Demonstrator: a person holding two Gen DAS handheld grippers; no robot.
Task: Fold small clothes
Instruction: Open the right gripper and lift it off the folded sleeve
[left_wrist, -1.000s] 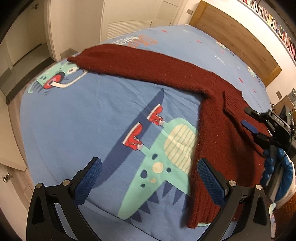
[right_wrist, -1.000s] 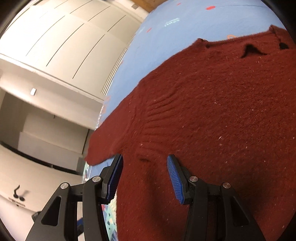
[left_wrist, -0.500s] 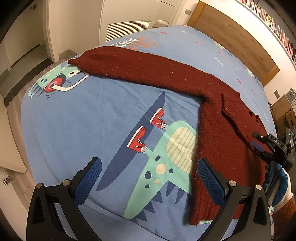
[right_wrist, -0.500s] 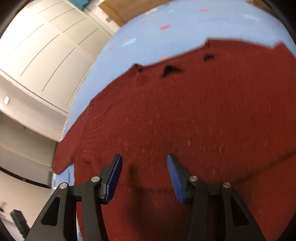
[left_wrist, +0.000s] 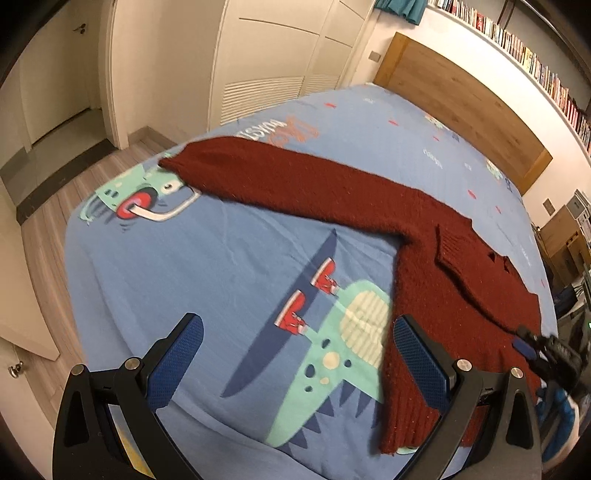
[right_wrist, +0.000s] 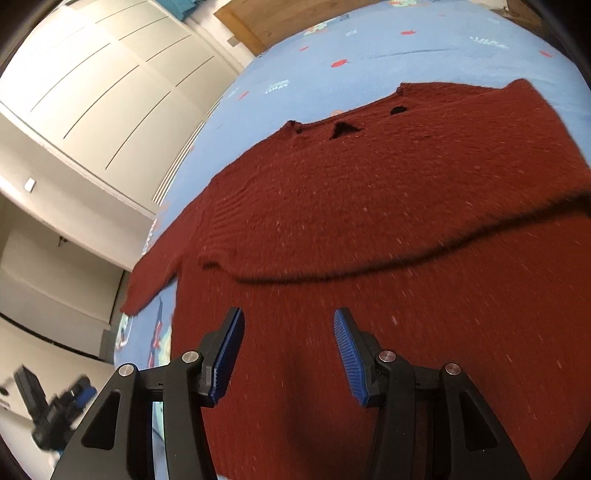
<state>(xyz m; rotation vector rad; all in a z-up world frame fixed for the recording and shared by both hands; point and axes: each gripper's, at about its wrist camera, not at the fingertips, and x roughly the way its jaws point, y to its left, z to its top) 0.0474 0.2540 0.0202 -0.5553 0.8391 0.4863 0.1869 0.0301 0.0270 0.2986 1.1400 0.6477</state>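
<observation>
A dark red knitted sweater (left_wrist: 461, 295) lies flat on the blue cartoon-print bed sheet (left_wrist: 221, 266). One sleeve (left_wrist: 295, 177) stretches out to the far left. The other sleeve is folded across the chest, with its ribbed cuff (right_wrist: 221, 225) near the left armpit. My left gripper (left_wrist: 295, 332) hovers open above the sheet, just left of the sweater's hem corner, with nothing between its fingers. My right gripper (right_wrist: 288, 332) is open above the lower body of the sweater (right_wrist: 369, 203) and holds nothing. It also shows at the right edge of the left wrist view as the right gripper (left_wrist: 535, 347).
The bed fills most of both views, with a wooden headboard (left_wrist: 461, 99) at the far end. White wardrobe doors (left_wrist: 277, 55) and a wood floor (left_wrist: 48, 206) lie beyond the left side. The bed's near edge runs just under both grippers.
My right gripper has drawn back from the chest toward the hem, so the whole sweater shows now. My left gripper has lifted and tilted up a little. Both stayed open.
</observation>
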